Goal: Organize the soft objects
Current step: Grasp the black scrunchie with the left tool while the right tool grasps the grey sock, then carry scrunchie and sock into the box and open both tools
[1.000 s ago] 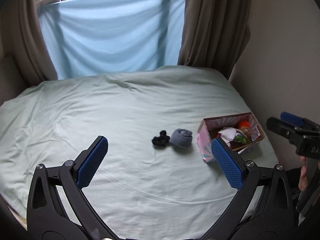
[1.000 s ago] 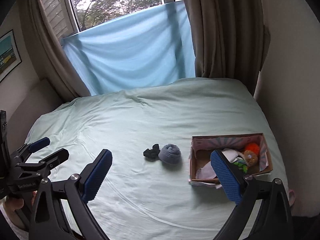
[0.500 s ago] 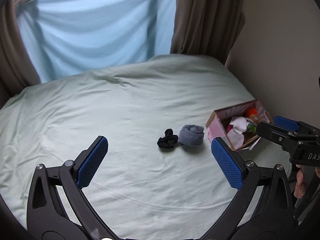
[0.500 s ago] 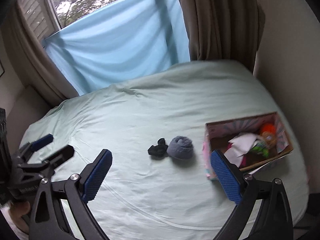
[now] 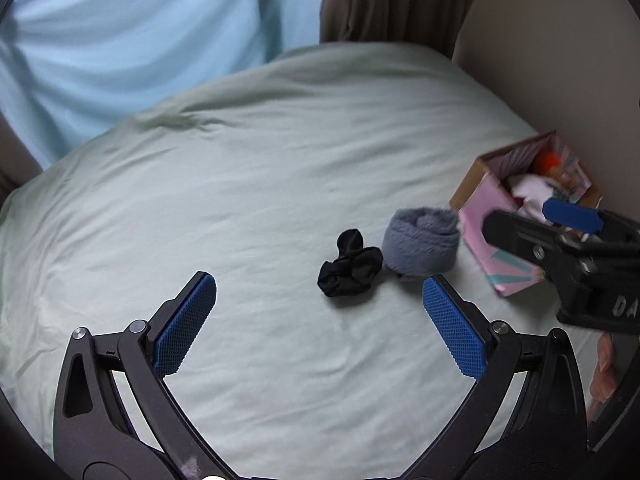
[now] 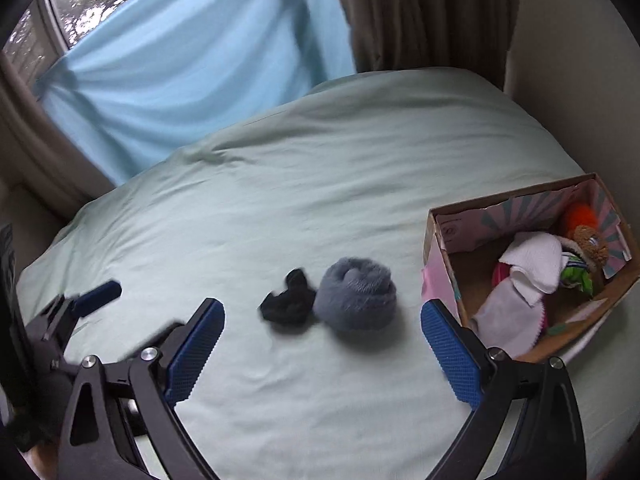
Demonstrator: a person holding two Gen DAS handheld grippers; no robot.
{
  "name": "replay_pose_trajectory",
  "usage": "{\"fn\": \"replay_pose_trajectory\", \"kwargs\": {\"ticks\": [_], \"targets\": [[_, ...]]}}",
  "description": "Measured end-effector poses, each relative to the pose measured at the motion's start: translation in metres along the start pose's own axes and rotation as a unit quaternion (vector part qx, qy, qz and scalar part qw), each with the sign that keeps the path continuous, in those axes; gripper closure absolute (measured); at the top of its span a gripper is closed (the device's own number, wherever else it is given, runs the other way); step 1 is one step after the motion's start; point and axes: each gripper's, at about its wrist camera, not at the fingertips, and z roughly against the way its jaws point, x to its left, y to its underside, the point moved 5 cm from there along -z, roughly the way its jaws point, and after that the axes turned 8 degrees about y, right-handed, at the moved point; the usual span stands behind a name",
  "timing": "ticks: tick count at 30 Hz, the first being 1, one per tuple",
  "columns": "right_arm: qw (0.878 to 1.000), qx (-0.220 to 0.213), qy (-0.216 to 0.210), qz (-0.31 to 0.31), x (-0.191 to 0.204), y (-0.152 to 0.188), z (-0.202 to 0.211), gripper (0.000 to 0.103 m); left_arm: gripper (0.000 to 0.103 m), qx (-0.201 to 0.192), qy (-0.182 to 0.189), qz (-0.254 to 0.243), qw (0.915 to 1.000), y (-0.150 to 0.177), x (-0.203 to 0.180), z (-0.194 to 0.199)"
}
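A rolled grey fuzzy sock lies on the pale green bed sheet, touching a small black scrunchie on its left. To the right stands an open pink cardboard box holding white socks and an orange-haired soft toy. My left gripper is open and empty, just short of the scrunchie. My right gripper is open and empty, just short of the grey sock; it also shows in the left wrist view in front of the box.
The bed sheet spreads wide to the left and far side. A light blue cloth hangs below the window, with brown curtains beside it. A wall runs along the bed's right edge, close behind the box.
Both grippers have moved forward and down toward the sock and scrunchie, which look larger and nearer. Both stay open.
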Motion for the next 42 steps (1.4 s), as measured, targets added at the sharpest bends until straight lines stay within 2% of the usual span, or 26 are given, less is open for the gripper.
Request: {"fn": "replay_pose_trajectory", "kwargs": {"ticks": [4, 10, 14, 18, 21, 23, 25, 27, 31, 33, 36, 42], "targets": [[1.000, 0.007, -0.004, -0.023, -0.002, 0.003, -0.040, 0.005, 0.000, 0.030, 0.018, -0.022, 0.9991, 0.011, -0.002, -0.053], [1.000, 0.023, 0.002, -0.019, -0.004, 0.011, -0.092, 0.005, 0.001, 0.036, 0.044, -0.051, 0.9971, 0.015, -0.007, -0.109], [0.999, 0.034, 0.003, -0.029, -0.008, 0.017, -0.121, 0.006, 0.014, 0.042, 0.042, -0.076, 0.9954, 0.018, -0.011, -0.141], [0.999, 0.035, 0.007, -0.032, -0.011, 0.022, -0.140, 0.009, 0.019, 0.050, 0.049, -0.074, 0.9948, 0.023, -0.010, -0.161], [0.998, 0.040, 0.012, -0.039, -0.015, 0.022, -0.149, 0.014, 0.022, 0.064, 0.058, -0.076, 0.9933, 0.028, -0.011, -0.168], [0.998, 0.055, 0.017, -0.037, -0.017, 0.025, -0.157, 0.024, 0.023, 0.065, 0.056, -0.084, 0.9928, 0.025, -0.012, -0.170], [0.998, 0.052, 0.017, -0.029, -0.014, 0.027, -0.158, 0.027, 0.030, 0.070, 0.056, -0.085, 0.9924, 0.024, -0.015, -0.173], [0.998, 0.051, 0.021, -0.017, -0.011, 0.027, -0.158, 0.030, 0.048, 0.072, 0.057, -0.084, 0.9922, 0.022, -0.018, -0.172], [0.998, 0.053, 0.021, -0.008, -0.013, 0.028, -0.154, 0.037, 0.063, 0.080, 0.049, -0.088, 0.9917, 0.018, -0.022, -0.172], [0.998, 0.054, 0.021, -0.005, -0.014, 0.028, -0.153, 0.038, 0.078, 0.082, 0.047, -0.086, 0.9918, 0.018, -0.020, -0.171], [0.998, 0.053, 0.020, 0.001, -0.013, 0.028, -0.150, 0.041, 0.082, 0.084, 0.051, -0.078, 0.9921, 0.020, -0.019, -0.166], [0.999, 0.035, 0.012, 0.002, -0.011, 0.028, -0.130, 0.045, 0.082, 0.074, 0.042, -0.060, 0.9945, 0.024, -0.014, -0.141]]}}
